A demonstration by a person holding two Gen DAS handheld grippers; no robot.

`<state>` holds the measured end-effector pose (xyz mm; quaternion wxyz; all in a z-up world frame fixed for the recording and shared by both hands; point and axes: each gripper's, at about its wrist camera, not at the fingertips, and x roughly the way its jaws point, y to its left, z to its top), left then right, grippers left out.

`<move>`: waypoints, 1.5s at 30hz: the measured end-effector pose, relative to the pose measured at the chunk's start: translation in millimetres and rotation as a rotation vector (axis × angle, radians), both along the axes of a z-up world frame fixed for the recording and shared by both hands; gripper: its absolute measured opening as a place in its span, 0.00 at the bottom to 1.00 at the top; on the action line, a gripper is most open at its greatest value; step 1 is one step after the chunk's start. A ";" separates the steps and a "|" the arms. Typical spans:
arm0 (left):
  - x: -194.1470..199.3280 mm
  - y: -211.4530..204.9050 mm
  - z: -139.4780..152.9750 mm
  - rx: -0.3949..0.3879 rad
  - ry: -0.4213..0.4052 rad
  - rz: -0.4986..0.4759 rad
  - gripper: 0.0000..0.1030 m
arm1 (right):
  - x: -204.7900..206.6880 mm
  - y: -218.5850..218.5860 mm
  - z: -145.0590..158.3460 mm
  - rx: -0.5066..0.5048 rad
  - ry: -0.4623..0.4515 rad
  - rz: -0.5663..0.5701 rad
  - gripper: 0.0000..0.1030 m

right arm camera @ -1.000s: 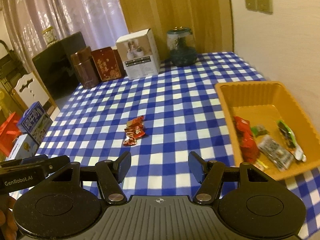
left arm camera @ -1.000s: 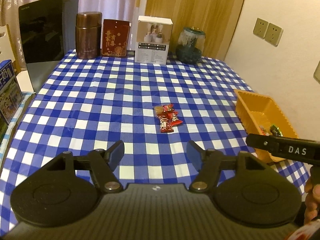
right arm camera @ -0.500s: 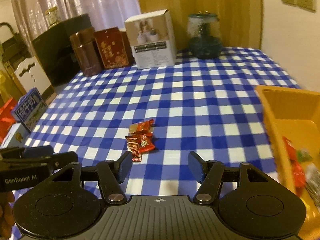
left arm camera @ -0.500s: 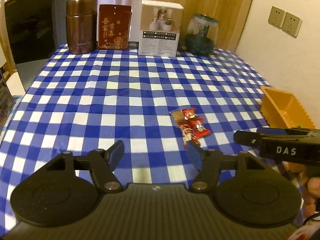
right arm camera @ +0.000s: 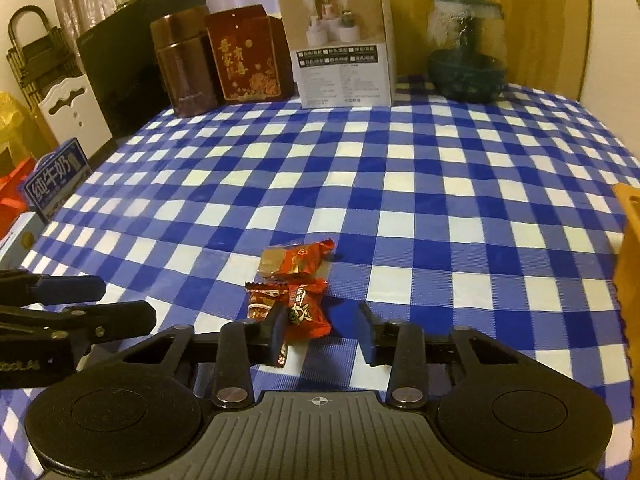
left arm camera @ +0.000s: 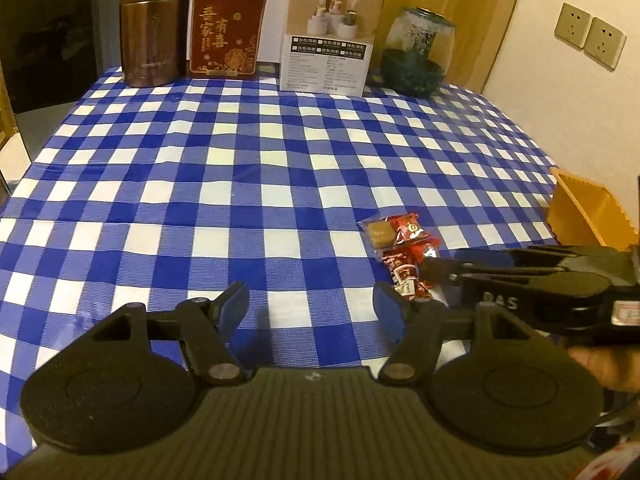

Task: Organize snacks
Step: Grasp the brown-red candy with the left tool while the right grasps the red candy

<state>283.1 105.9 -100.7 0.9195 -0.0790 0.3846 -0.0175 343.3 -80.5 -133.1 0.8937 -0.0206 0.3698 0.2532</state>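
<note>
A small pile of red-wrapped snacks (right arm camera: 294, 284) lies on the blue checked tablecloth (right arm camera: 400, 184). It also shows in the left wrist view (left arm camera: 404, 252). My right gripper (right arm camera: 322, 334) is open and low over the cloth, with the nearest red packet (right arm camera: 306, 314) between its fingers. The same gripper shows from the side in the left wrist view (left arm camera: 444, 270), its tips at the pile. My left gripper (left arm camera: 312, 308) is open and empty, left of the pile. The orange tray (left arm camera: 588, 212) stands at the right edge of the table.
Along the back stand a brown canister (left arm camera: 154, 26), a red box (left arm camera: 226, 30), a white carton (left arm camera: 332, 38) and a glass jar (left arm camera: 418, 56). A black appliance (right arm camera: 128, 64) and a milk carton (right arm camera: 52, 184) are off the table's left side. The tray's edge (right arm camera: 628, 260) is close on my right.
Both grippers moved forward and down toward the snack pile. The right gripper swung left from the tray, and its fingers now straddle the nearest red packet.
</note>
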 end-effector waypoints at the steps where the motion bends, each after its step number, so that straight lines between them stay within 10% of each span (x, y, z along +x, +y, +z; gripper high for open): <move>1: 0.8 -0.9 -0.9 0.002 0.002 -0.004 0.63 | 0.7 0.4 -0.7 0.002 -0.005 0.001 0.35; 14: 6.6 -18.0 -8.4 -0.016 -0.023 -0.081 0.62 | -6.2 -19.3 6.8 -0.015 -0.030 -0.042 0.22; 37: 44.9 -49.3 -29.8 -0.064 -0.025 -0.133 0.25 | -29.7 -72.0 17.5 0.021 0.003 -0.218 0.22; 45: 41.5 -55.4 -32.0 0.038 -0.050 -0.161 0.17 | -30.4 -70.9 16.2 0.020 -0.003 -0.221 0.22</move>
